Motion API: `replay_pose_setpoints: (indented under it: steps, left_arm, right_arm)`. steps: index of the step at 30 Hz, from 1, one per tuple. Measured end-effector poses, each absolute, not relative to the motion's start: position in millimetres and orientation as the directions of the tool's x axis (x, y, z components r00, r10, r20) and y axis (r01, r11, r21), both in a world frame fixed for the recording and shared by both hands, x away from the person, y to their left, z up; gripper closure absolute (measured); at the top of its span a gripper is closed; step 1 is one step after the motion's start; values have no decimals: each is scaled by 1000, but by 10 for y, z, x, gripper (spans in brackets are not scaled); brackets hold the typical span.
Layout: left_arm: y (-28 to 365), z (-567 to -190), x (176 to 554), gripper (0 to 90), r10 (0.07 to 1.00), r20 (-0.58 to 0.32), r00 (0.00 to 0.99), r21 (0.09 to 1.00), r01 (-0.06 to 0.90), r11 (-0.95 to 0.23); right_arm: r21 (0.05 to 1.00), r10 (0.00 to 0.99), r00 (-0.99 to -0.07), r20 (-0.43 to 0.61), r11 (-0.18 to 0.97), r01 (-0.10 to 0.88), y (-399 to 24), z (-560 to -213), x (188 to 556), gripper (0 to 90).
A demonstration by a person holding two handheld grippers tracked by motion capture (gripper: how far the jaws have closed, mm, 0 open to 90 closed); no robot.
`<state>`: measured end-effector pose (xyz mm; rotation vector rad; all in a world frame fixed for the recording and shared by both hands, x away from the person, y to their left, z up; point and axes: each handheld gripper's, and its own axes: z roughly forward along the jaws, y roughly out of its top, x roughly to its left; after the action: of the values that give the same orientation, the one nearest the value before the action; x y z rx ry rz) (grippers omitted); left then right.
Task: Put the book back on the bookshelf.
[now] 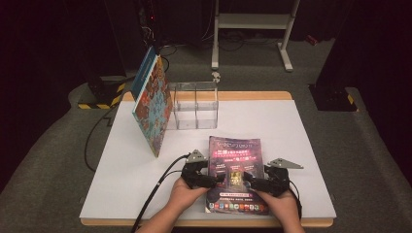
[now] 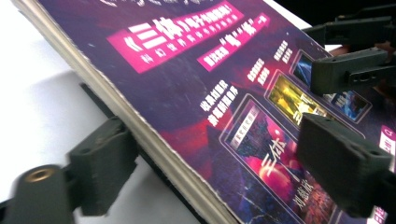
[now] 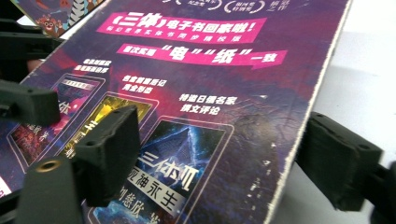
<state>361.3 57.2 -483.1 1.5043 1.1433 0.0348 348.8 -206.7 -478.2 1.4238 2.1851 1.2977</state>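
A purple book [image 1: 235,150] with pink banners and Chinese print lies at the front middle of the white tabletop [image 1: 286,145]. My left gripper [image 1: 219,178] grips its left edge and my right gripper [image 1: 248,182] its right edge, both near the book's front half. In the left gripper view the gripper [image 2: 222,165] has one jaw under the raised edge of the book [image 2: 196,93] and one on the cover; the right gripper [image 2: 348,70] faces it. In the right gripper view the gripper [image 3: 223,154] straddles the book [image 3: 210,84] the same way.
A colourful book [image 1: 153,104] stands tilted against a clear divided box [image 1: 194,104] at the back left. A cable [image 1: 155,194] trails off the front edge from the left gripper. A white metal stand [image 1: 252,22] is on the floor behind the table.
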Motion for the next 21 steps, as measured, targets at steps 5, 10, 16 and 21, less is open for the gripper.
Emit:
replay_pose_setpoints:
  steps: [5, 10, 16, 21]
  left_arm:
    - [626, -4792, 3598, 313, 662, -548, 511, 784, 590, 193]
    - [651, -4779, 3579, 445, 674, -528, 516, 801, 566, 194]
    - [662, -4771, 3563, 516, 686, -505, 524, 818, 544, 187]
    - [693, -4772, 3550, 558, 687, -496, 531, 826, 532, 186]
  right_arm:
    - [787, 834, -498, 237, 135, 602, -2067, -4737, 3451, 281]
    - [804, 834, -513, 204, 156, 574, -2026, -4674, 3407, 332]
    - [797, 835, -513, 197, 168, 580, -2021, -4705, 3429, 334]
    - [792, 828, -517, 216, 162, 589, -2020, -4718, 3463, 333]
